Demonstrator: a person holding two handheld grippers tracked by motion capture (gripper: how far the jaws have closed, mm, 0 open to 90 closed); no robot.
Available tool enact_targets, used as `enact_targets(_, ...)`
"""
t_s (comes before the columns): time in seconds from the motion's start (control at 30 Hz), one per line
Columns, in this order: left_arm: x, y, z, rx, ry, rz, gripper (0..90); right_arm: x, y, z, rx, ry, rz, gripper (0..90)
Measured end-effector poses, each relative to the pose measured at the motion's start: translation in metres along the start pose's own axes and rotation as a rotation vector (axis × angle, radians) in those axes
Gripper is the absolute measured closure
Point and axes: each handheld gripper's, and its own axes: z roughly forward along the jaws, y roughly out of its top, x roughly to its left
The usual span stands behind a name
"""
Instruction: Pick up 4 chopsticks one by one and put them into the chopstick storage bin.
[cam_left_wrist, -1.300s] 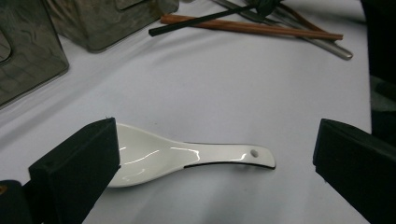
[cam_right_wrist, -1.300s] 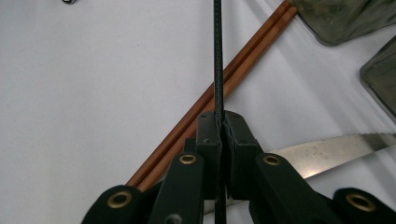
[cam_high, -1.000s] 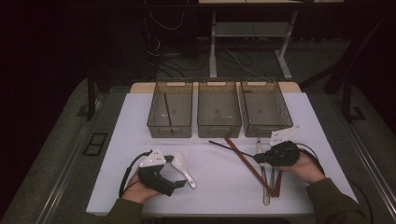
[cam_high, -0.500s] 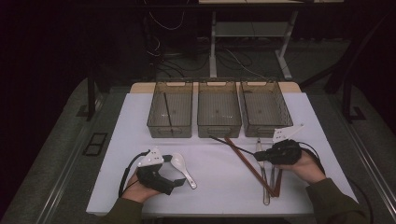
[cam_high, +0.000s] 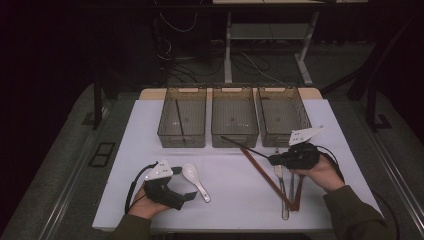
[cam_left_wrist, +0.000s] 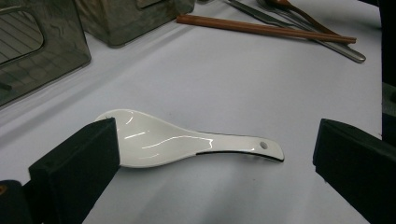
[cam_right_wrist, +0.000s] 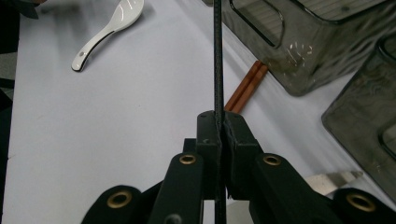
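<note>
Here, starting at my left, my left gripper (cam_high: 187, 196) rests low on the white table (cam_high: 230, 175) with its jaws spread wide and nothing between them; in the left gripper view the white ceramic spoon (cam_left_wrist: 187, 144) lies flat on the table just ahead of the jaws, its bowl close by one black pad and its handle, with a small hole near the end, pointing toward the other. In the high view that spoon (cam_high: 195, 181) sits just beside the gripper. Behind it, three clear bins stand in a row at the far side of the table: the left bin (cam_high: 165, 131) has a dark stick lying in it, then the middle bin (cam_high: 218, 134) and the right bin (cam_high: 295, 136). In front of the middle and right bins a pair of brown chopsticks (cam_high: 265, 175) lies slanting on the table, with metal cutlery (cam_high: 282, 192) beside them near my right hand. My right gripper (cam_high: 272, 159) is clamped tight on a thin black chopstick (cam_right_wrist: 217, 56), which stands out ahead of the closed jaws, lifted off the table and pointing toward the middle bin.
</note>
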Motion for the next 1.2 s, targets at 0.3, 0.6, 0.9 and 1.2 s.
enact_targets(0.3, -0.003, -0.001, -0.002, 0.001, 0.005, 0.004, 0.0, 0.003, 0.013, 0.003, 0.006, -0.025, -0.009, 85.3)
enact_targets(0.6, -0.003, -0.001, -0.001, -0.001, 0.004, 0.002, 0.0, 0.003, 0.025, 0.005, -0.009, -0.045, -0.007, 85.3)
enact_targets(0.9, -0.003, -0.001, -0.001, -0.003, 0.002, 0.001, 0.0, -0.002, 0.036, 0.009, -0.002, -0.069, 0.018, 85.3)
enact_targets(1.2, -0.004, 0.000, 0.000, -0.003, -0.004, 0.003, 0.0, -0.002, 0.050, 0.019, 0.010, -0.081, 0.027, 85.3)
